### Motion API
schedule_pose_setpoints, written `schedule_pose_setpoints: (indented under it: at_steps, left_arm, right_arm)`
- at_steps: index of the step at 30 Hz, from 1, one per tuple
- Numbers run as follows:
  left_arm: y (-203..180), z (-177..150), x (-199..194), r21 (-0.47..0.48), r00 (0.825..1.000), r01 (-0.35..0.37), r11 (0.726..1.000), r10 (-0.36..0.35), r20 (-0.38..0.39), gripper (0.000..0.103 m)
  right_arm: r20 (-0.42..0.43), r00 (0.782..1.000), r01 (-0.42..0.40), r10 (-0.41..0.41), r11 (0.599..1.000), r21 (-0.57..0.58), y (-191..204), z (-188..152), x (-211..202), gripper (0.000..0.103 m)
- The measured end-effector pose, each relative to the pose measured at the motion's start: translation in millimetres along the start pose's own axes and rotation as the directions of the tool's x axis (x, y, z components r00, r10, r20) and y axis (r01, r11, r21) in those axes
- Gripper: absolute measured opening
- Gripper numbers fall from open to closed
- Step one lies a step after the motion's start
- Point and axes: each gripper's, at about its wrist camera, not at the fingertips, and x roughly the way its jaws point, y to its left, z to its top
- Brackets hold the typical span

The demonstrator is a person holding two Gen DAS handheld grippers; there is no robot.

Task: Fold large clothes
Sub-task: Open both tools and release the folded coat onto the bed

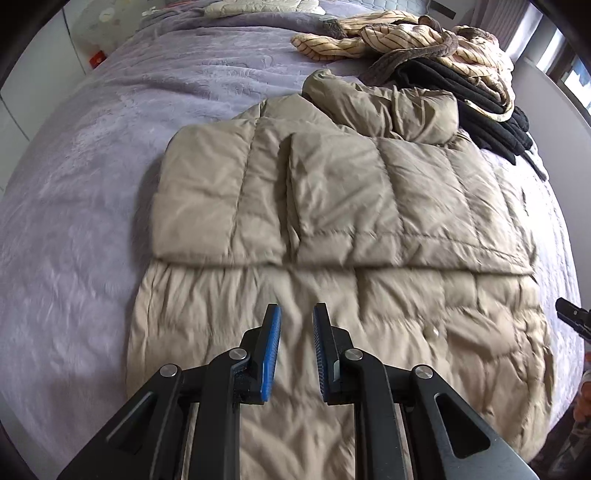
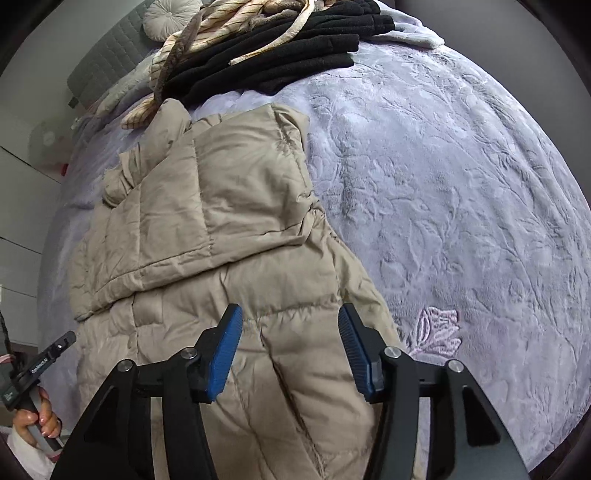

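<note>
Left wrist view: the left gripper (image 1: 296, 314) hangs over the near part of the beige puffer coat (image 1: 332, 206), its blue pads a narrow gap apart with nothing between them. The coat lies spread on the lilac bedspread (image 1: 92, 147), its upper half folded over, toward the bed's far edge where a striped garment (image 1: 406, 33) and black clothes (image 1: 480, 107) are heaped. The right gripper (image 2: 291, 314) stands wide apart above the coat, empty.

1 jacket (image 1: 332, 206) – 2 tools (image 1: 297, 314)
</note>
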Motion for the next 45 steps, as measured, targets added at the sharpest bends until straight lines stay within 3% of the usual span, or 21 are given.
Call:
schedule_pose_setpoints:
  at_steps: [1, 2, 3, 6, 11, 13, 15, 16, 19, 31, 45]
  left_arm:
    - [-2, -3, -3, -0.003, 1.0, -0.001, 1.0, 0.001, -0.006, 0.045]
    - [-5, -9, -8, -0.008, 1.0, -0.009, 1.0, 0.009, -0.012, 0.092]
    - [-7, -14, -15, -0.019, 0.999, -0.034, 0.999, 0.034, 0.007, 0.103]
    - [-18, -27, -29, -0.004, 0.999, -0.05, 0.999, 0.05, 0.018, 0.103]
    - [-35, -44, -51, -0.004, 0.998, -0.063, 0.998, 0.063, 0.008, 0.103]
    - [-38, -48, -58, -0.008, 0.998, -0.065, 0.998, 0.066, 0.013, 0.103]
    - [-41, -53, -66, -0.02, 0.997, -0.071, 0.997, 0.071, 0.014, 0.103]
    - [-42, -55, -70, -0.027, 0.997, -0.069, 0.997, 0.069, 0.016, 0.103]
    - [-41, -61, -79, -0.042, 0.997, -0.072, 0.997, 0.072, 0.013, 0.103]
    - [-12, -86, -94, -0.032, 0.991, -0.129, 0.991, 0.13, 0.027, 0.103]
    - [40, -146, -87, 0.008, 0.995, -0.082, 0.997, 0.082, -0.048, 0.103]
  right_arm:
    - [-0.008, 1.0, -0.011, 0.011, 1.0, 0.001, 0, -3, -3, 0.065]
    - [-0.015, 1.0, -0.022, 0.022, 1.0, 0.003, 0, -6, -7, 0.068]
    - [-0.021, 0.999, -0.034, 0.034, 0.999, 0.006, 0, -9, -11, 0.07]
    - [-0.028, 0.998, -0.05, 0.051, 0.999, 0.01, -1, -14, -22, 0.079]
    - [-0.021, 0.996, -0.089, 0.09, 0.996, 0.012, -1, -21, -43, 0.08]
    - [-0.008, 0.995, -0.099, 0.099, 0.995, -0.006, 1, -24, -52, 0.092]
    - [0.008, 0.994, -0.108, 0.108, 0.994, -0.022, 4, -27, -61, 0.095]
    - [0.014, 0.994, -0.108, 0.109, 0.994, -0.028, 5, -28, -63, 0.103]
    - [0.028, 0.992, -0.123, 0.124, 0.992, -0.035, 7, -33, -69, 0.103]
    - [-0.072, 0.981, -0.175, 0.182, 0.98, 0.093, 12, -63, -65, 0.103]
    - [-0.089, 0.964, -0.21, 0.251, 0.923, 0.322, 14, -151, -59, 0.103]
